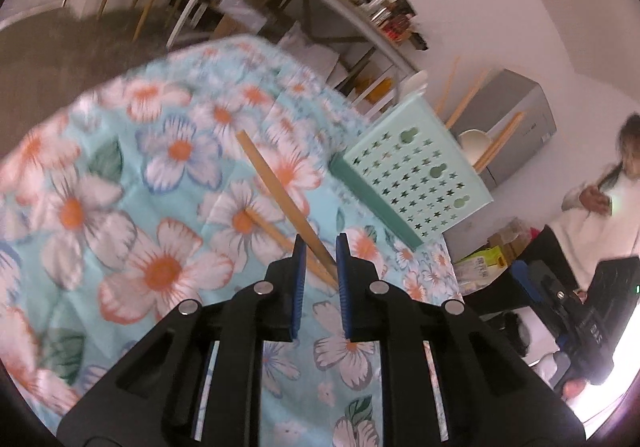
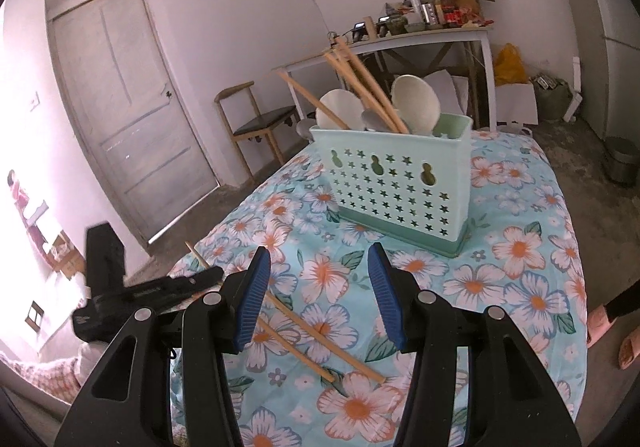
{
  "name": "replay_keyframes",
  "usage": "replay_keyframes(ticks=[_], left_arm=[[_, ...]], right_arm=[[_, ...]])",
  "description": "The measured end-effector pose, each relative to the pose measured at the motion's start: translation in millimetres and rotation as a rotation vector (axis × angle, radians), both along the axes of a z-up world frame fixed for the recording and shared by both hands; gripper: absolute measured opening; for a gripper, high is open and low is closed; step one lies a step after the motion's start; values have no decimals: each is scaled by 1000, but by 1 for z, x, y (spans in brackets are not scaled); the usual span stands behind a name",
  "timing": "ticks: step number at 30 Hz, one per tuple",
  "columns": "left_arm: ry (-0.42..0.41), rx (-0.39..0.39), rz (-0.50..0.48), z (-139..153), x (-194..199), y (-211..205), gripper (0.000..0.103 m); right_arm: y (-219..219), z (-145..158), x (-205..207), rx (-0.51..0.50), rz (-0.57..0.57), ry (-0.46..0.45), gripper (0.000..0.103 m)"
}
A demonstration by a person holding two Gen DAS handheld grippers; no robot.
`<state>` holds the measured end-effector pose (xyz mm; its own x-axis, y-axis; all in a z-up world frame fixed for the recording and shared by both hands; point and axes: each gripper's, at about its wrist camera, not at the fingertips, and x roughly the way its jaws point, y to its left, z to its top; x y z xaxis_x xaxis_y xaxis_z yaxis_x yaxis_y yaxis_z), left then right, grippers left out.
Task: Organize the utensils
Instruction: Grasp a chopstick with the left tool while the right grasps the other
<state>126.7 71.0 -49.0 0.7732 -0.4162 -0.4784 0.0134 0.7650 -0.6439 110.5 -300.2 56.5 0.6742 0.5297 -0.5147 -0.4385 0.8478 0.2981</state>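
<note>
On the floral tablecloth (image 2: 520,247) stands a mint green perforated utensil holder (image 2: 400,183) (image 1: 416,175) with several chopsticks and pale spoons in it. My left gripper (image 1: 321,271) is shut on one end of a wooden chopstick (image 1: 276,191), which slants forward from the pads. A second chopstick (image 1: 272,231) lies on the cloth just under it. In the right wrist view the left gripper (image 2: 212,275) comes in from the left, with the held chopstick (image 2: 332,343) beside the loose one (image 2: 296,349). My right gripper (image 2: 320,287) hovers open above them, short of the holder, nothing between its pads.
A person in a white top (image 1: 600,207) stands to the right; feet in pink slippers (image 2: 600,327) show at the table's right edge. Behind are a wooden chair (image 2: 256,123), a door (image 2: 128,119), a cluttered white side table (image 2: 440,35) and a bin (image 2: 622,163).
</note>
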Motion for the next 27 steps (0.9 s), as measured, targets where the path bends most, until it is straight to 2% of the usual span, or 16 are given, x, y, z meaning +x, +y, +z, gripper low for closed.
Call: replay_keyframes(ticks=[5, 10, 18, 27], left_arm=[[-88, 77, 12, 26, -12, 4, 12], [-126, 93, 13, 37, -18, 9, 11], [-114, 65, 10, 30, -21, 19, 10], [-113, 60, 11, 28, -20, 21, 11]], right_arm=[[15, -1, 5, -25, 34, 5, 50], [32, -5, 10, -44, 72, 27, 50], [52, -12, 14, -65, 113, 69, 50], [63, -14, 15, -82, 126, 78, 50]])
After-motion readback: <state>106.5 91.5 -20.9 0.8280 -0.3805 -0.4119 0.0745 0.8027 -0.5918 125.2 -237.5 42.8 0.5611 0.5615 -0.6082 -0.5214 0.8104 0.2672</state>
